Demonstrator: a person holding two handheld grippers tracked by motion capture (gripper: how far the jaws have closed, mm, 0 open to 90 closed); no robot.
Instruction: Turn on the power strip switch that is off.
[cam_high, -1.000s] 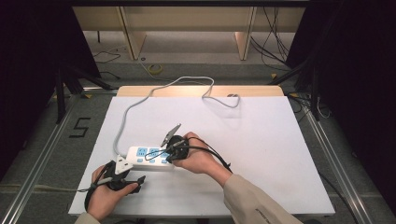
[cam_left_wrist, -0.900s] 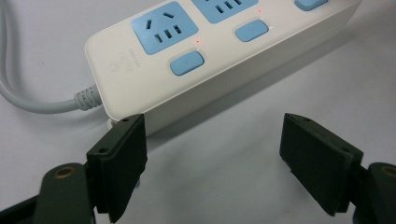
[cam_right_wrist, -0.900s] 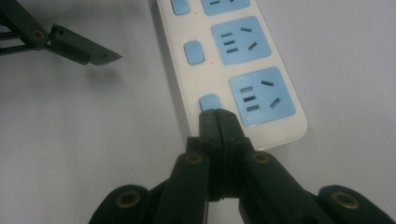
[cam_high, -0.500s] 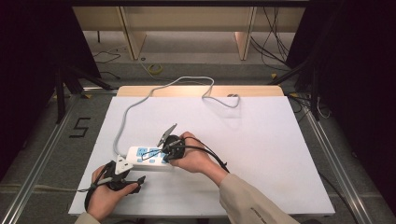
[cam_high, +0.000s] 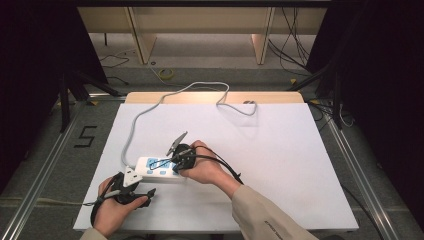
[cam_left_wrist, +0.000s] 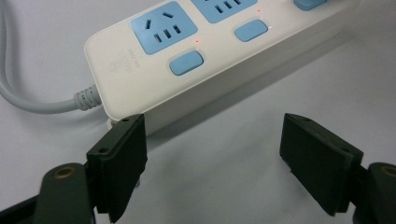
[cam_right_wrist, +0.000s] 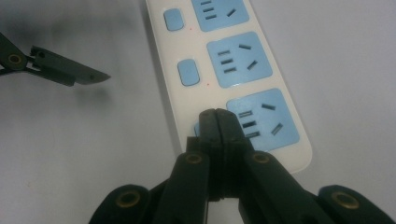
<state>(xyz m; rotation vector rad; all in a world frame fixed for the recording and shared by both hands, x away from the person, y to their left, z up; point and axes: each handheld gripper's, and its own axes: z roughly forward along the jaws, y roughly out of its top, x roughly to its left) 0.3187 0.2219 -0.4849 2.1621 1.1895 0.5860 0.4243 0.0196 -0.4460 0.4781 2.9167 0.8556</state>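
A white power strip (cam_high: 152, 168) with blue sockets and blue switches lies near the table's front left. Small red lights glow beside its switches (cam_left_wrist: 187, 63). My right gripper (cam_high: 171, 162) is shut, with nothing between its jaws. In the right gripper view its tips (cam_right_wrist: 217, 116) sit over the blue switch (cam_right_wrist: 197, 129) beside the nearest socket (cam_right_wrist: 264, 119); I cannot tell whether they touch it. My left gripper (cam_high: 141, 186) stands open just in front of the strip's cord end (cam_left_wrist: 100, 95), its jaws (cam_left_wrist: 215, 163) wide apart and empty.
The strip's grey cord (cam_high: 165, 97) runs from its left end up the white table (cam_high: 280, 165), loops along the far edge and ends near the back middle. A black cable (cam_high: 225, 167) trails from the right gripper over the hand. Open tabletop lies to the right.
The right hand has edged slightly left over the strip. The left hand has stayed where it was.
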